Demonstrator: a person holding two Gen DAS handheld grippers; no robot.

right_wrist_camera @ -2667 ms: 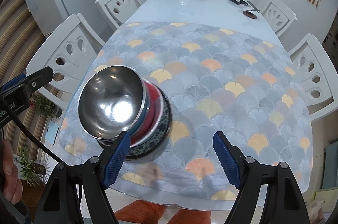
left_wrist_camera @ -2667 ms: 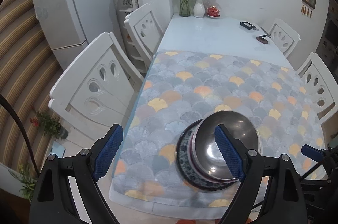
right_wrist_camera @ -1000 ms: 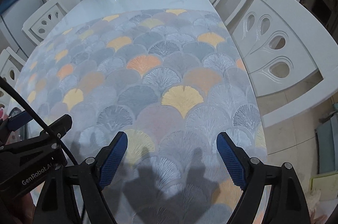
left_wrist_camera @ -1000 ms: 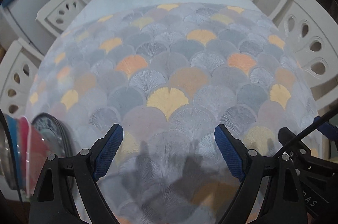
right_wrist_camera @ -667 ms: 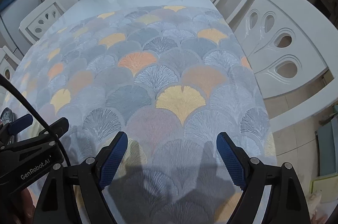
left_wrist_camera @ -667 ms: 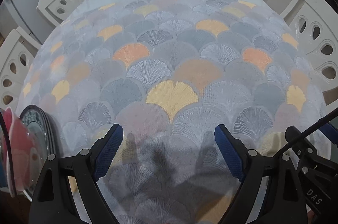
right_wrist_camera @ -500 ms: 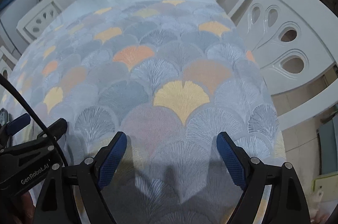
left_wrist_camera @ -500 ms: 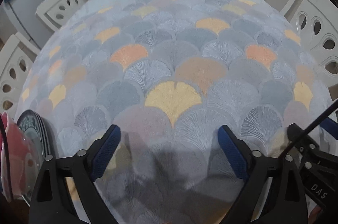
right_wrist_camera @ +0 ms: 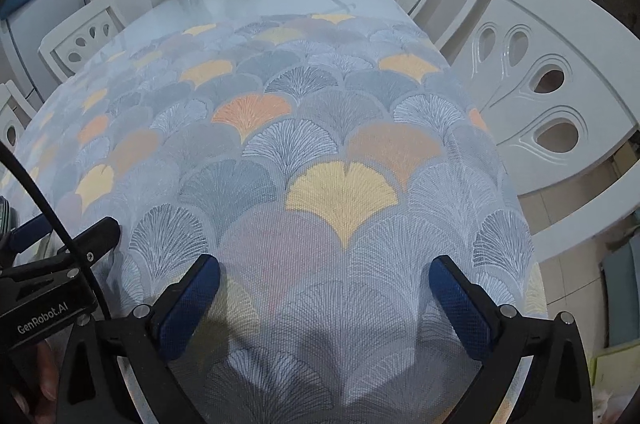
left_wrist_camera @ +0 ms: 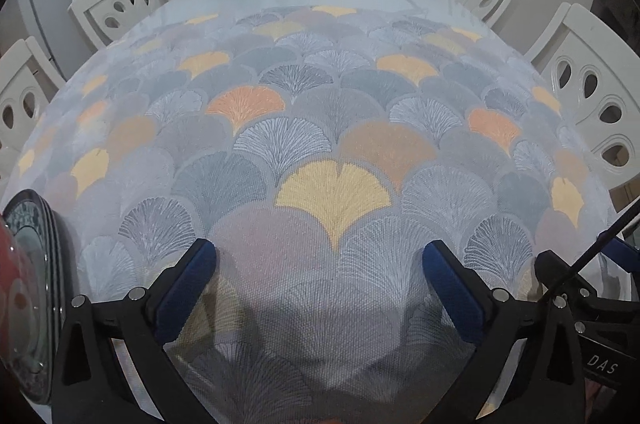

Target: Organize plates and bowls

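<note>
Jaws of both the left hand-held gripper (left_wrist_camera: 320,266) and right hand-held gripper (right_wrist_camera: 325,276) are opening, empty, above one tablecloth (left_wrist_camera: 332,128).

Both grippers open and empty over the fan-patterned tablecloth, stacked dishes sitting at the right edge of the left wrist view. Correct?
Wrong side. In the left wrist view the stacked dishes sit at the left edge, not the right. The rest stands: the left gripper and right gripper are opening with nothing between the jaws, over the fan-patterned tablecloth.

- Both grippers have swung off the stacked bowls and plates (left_wrist_camera: 28,300), now at the left wrist view's left edge.
- Left gripper (left_wrist_camera: 320,264) and right gripper (right_wrist_camera: 324,276) dip toward the patterned cloth (left_wrist_camera: 332,192), empty jaws opening.
</note>
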